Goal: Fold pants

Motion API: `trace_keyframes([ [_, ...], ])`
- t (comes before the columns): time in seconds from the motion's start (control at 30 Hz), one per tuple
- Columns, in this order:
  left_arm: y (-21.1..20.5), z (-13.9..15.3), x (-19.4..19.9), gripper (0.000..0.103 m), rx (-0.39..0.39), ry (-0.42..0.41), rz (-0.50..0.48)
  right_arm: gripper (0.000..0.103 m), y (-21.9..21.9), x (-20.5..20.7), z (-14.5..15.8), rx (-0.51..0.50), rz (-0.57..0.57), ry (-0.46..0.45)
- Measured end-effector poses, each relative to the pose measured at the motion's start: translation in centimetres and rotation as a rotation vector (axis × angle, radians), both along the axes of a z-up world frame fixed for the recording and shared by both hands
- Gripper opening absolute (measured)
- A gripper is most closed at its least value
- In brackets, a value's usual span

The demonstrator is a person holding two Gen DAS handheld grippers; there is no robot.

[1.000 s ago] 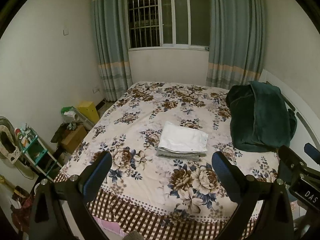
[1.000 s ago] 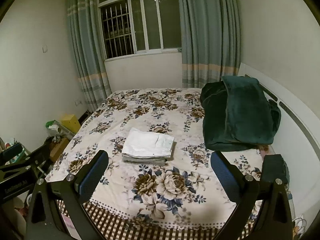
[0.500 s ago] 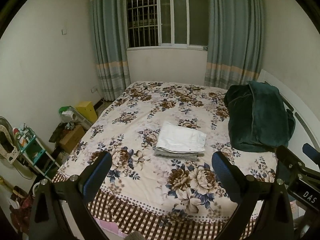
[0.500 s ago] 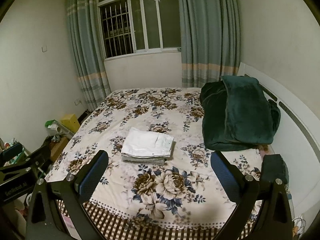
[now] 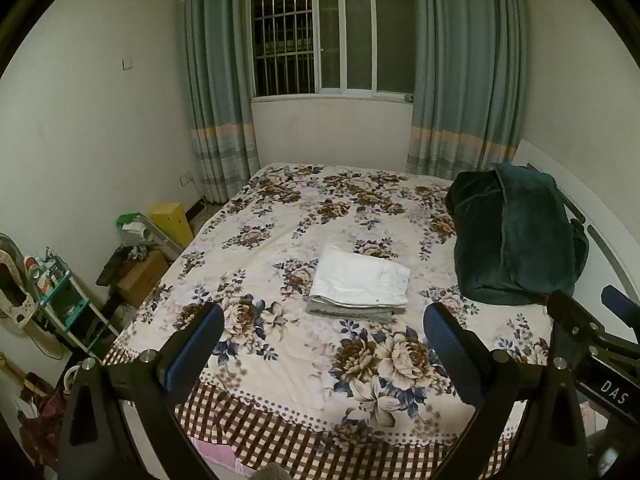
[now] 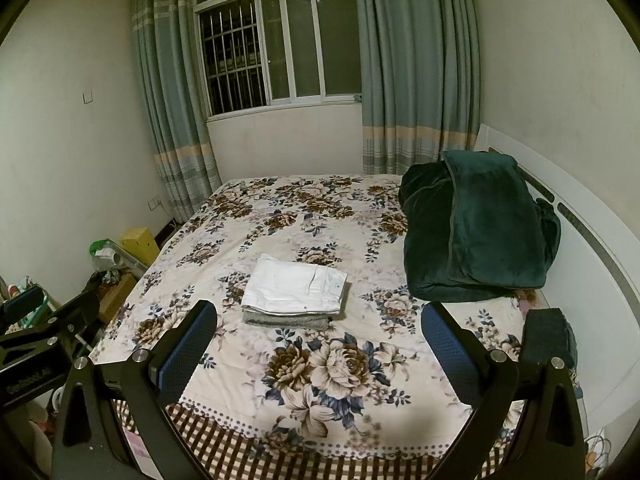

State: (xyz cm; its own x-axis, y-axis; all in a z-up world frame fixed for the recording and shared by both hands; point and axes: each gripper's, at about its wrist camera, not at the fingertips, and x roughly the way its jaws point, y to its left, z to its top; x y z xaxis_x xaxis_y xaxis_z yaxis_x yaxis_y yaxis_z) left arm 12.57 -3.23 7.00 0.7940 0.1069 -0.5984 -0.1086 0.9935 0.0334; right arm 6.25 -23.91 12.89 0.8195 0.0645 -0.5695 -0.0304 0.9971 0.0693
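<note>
Pants (image 5: pixel 359 282), white and already folded into a neat rectangle, lie on top of a grey folded garment (image 5: pixel 348 313) near the middle of the bed (image 5: pixel 280 364), well apart from both tools. From where I stand, the folding itself looks finished: the edges are squared and the stack sits flat on the floral cover. The left tool (image 5: pixel 322 350) hangs back over the foot of the bed with its jaws spread wide and nothing between them; the right tool (image 6: pixel 318 352) is held the same way, open and empty, just beside its partner. A dark green blanket (image 6: pixel 476 228) is heaped against the headboard side, clear of the stack. I would judge this to be the closing step, the person standing off to check the result. If anything remains, it is only to smooth or square the top layer, which would call for reaching forward over the bed and coming down gently so the stack below is not dragged askew.
</note>
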Motion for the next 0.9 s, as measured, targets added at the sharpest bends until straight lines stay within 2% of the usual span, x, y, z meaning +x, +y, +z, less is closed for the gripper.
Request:
trace_keyframes([
  [0.9, -0.39, 0.46, -0.23, 0.102, 0.0, -0.002, 0.005, 0.103, 0.05, 0.0, -0.42, -0.004, 0.004, -0.002],
])
